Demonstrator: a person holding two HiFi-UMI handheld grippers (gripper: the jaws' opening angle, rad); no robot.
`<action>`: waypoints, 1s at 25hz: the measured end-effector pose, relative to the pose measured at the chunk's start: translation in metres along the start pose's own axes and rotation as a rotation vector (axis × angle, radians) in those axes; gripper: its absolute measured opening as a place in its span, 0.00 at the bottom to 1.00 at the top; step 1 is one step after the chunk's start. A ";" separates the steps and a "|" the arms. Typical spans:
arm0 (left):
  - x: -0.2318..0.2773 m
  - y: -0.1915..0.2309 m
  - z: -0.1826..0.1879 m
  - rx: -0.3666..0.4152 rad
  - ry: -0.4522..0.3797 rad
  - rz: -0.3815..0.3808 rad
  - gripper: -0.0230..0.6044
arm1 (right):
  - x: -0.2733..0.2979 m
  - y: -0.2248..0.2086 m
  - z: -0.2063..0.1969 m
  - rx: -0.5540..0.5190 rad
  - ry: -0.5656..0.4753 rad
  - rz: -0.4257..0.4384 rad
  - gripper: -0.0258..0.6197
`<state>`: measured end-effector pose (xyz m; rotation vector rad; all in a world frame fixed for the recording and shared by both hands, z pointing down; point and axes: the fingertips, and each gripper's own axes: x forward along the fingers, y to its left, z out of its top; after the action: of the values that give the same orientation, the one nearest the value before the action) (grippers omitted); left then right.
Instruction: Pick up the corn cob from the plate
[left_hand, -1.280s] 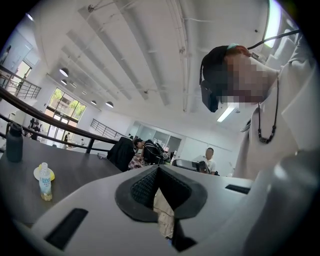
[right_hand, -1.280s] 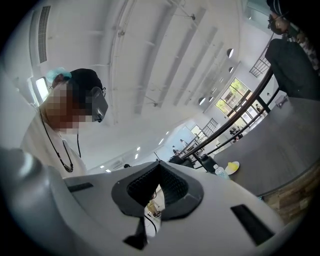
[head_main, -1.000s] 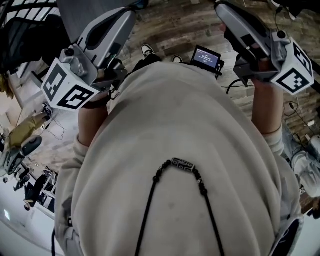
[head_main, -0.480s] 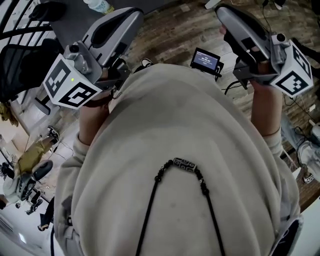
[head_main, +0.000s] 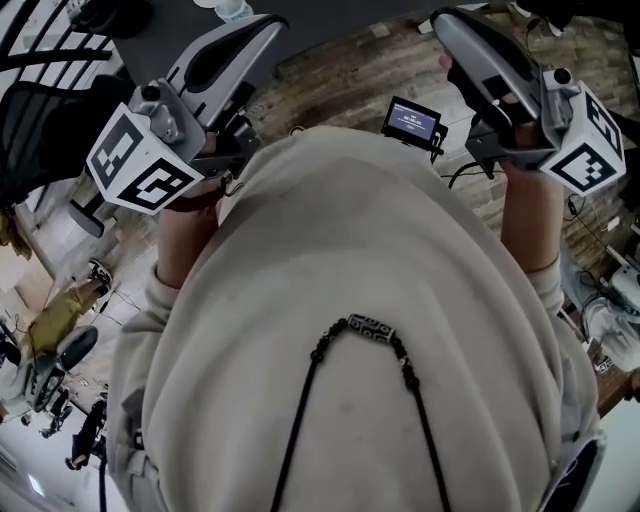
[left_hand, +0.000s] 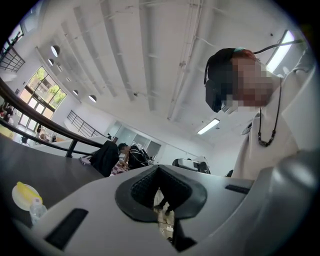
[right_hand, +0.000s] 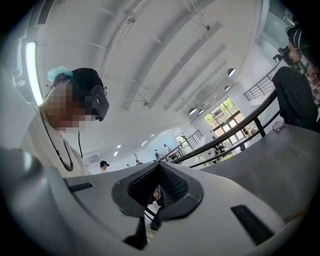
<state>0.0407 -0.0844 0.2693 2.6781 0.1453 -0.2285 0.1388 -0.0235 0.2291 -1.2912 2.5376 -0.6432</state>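
Observation:
In the left gripper view a yellow corn cob (left_hand: 22, 189) lies on a pale plate (left_hand: 15, 201) on the dark table (left_hand: 55, 170), far off at the lower left. My left gripper (left_hand: 158, 167) is shut and empty, well short of the plate. My right gripper (right_hand: 161, 165) is likewise shut, nothing between its pads. In the head view both grippers are held up in front of the person's chest, the left gripper (head_main: 262, 24) and the right gripper (head_main: 442, 16) pointing toward the table's near edge (head_main: 330, 18). The plate is hidden in the head view.
A clear plastic bottle (left_hand: 35, 213) stands beside the plate. A small screen device (head_main: 412, 120) hangs at the person's front. Wood floor (head_main: 340, 80) lies below, cables at the right. A black railing (right_hand: 235, 135) and seated people (left_hand: 131, 155) are beyond the table.
The head view has tilted forward: the dark table edge now fills more of the top and the shoes are hidden by the torso. Both grippers keep their shut pose.

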 end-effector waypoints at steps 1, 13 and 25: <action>0.003 0.005 -0.003 0.008 -0.002 0.009 0.04 | -0.001 -0.008 0.000 -0.006 0.003 0.008 0.06; -0.016 -0.003 0.022 -0.039 0.090 0.028 0.04 | 0.009 0.014 0.032 0.045 -0.005 -0.062 0.06; -0.045 -0.027 0.022 -0.030 0.057 0.155 0.04 | 0.025 0.030 0.029 0.057 0.059 0.074 0.06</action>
<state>-0.0103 -0.0728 0.2466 2.6511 -0.0408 -0.1003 0.1143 -0.0360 0.1899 -1.1704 2.5802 -0.7428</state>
